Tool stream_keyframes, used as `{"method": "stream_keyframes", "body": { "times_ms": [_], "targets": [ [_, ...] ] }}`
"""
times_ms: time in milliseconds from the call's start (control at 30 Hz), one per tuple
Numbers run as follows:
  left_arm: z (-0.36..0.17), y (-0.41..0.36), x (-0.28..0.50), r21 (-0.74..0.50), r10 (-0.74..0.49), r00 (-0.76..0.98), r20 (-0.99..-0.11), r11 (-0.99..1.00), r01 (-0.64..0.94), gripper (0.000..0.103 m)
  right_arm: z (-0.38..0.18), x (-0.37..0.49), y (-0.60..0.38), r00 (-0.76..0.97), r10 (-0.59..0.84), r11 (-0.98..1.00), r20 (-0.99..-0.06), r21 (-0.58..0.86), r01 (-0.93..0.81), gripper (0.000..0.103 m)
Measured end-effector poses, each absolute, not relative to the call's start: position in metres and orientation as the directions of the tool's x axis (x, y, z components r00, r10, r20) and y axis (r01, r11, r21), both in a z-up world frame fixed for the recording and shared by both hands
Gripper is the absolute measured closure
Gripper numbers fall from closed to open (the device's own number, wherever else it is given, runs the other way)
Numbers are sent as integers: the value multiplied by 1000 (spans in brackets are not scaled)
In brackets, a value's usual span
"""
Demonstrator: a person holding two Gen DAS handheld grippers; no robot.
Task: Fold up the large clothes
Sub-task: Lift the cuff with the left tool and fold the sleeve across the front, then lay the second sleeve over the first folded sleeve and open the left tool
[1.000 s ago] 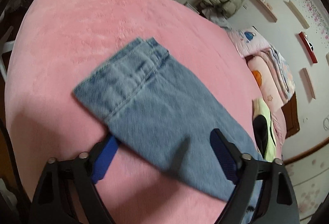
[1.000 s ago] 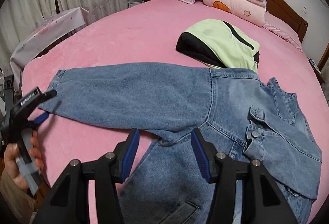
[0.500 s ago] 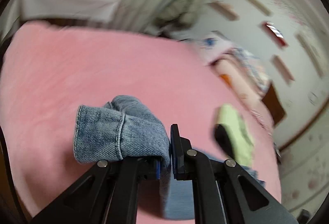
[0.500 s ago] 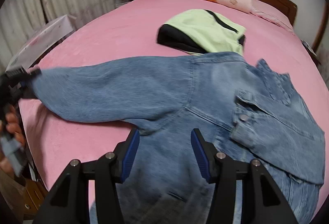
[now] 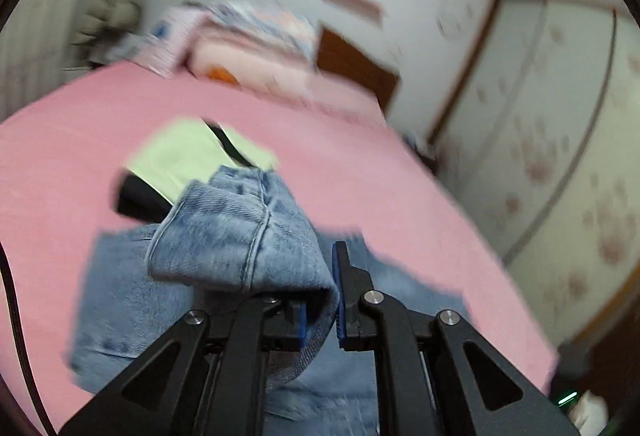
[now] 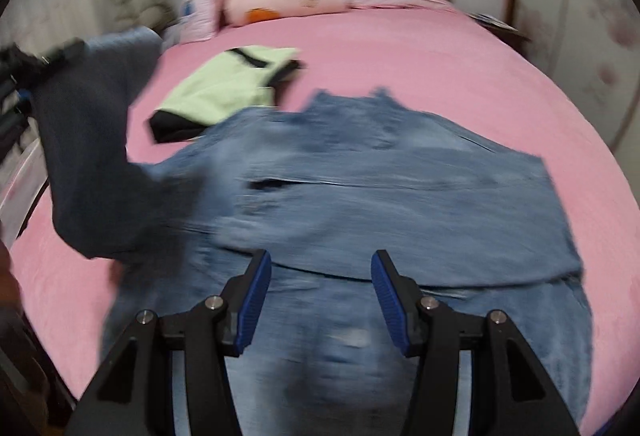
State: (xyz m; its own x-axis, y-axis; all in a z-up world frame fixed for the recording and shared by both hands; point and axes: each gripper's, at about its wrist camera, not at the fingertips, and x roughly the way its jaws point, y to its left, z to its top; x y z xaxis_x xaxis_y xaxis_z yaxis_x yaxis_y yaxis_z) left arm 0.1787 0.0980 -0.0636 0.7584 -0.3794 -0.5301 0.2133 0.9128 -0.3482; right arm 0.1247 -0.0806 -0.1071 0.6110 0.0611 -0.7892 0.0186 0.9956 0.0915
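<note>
While left claw [image 5: 320, 310] pinches sleeve cuff [image 5: 240, 236] aloft, denim jacket [image 6: 400, 187] lies crosswise; right claw [image 6: 320, 300] wide.

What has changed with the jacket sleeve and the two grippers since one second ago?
The left gripper, open around the flat sleeve cuff before, has shut on it and lifted the sleeve off the pink bed, swinging it toward the denim jacket body. The right gripper stays open above the jacket. The green garment has not moved.
</note>
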Motion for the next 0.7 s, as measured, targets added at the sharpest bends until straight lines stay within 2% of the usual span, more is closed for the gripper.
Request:
{"method": "stream_keyframes", "body": {
  "times_ms": [33,100,133,200,233,300,367,433,500,567,700],
  "targets": [
    [-80,76,184,-319,-371,722,-584,923,216,91,-110,123,-91,607,51,995,-793,93,38,51],
    [-114,40,195,-292,-378,626,-682,926,240,76,-117,119,-114,596,36,991,-802,105,81,51],
    [-137,21,200,-271,-362,553,-750,932,242,76,-120,117,-124,590,38,988,-806,119,99,51],
    [-154,7,200,-260,-348,497,-795,935,240,74,-125,114,-141,578,48,980,-814,151,131,51],
    [-159,6,193,-262,-351,486,-801,934,243,71,-126,112,-147,578,51,977,-814,161,140,51],
    [-156,9,183,-276,-372,485,-792,926,258,55,-127,109,-154,585,53,975,-809,168,144,51],
    [-143,18,177,-291,-385,496,-778,921,258,47,-128,108,-156,590,55,977,-806,166,136,51],
    [-128,40,161,-322,-410,511,-755,912,255,45,-129,107,-156,593,69,978,-803,171,118,51],
    [-116,61,154,-335,-410,545,-731,912,237,33,-127,107,-151,594,97,979,-799,185,89,51],
    [-100,89,130,-336,-386,592,-707,921,198,30,-124,108,-141,594,133,978,-793,203,53,51],
    [-90,150,107,-315,-294,668,-683,944,93,29,-118,112,-113,587,194,975,-786,219,-29,51]
  ]
}}
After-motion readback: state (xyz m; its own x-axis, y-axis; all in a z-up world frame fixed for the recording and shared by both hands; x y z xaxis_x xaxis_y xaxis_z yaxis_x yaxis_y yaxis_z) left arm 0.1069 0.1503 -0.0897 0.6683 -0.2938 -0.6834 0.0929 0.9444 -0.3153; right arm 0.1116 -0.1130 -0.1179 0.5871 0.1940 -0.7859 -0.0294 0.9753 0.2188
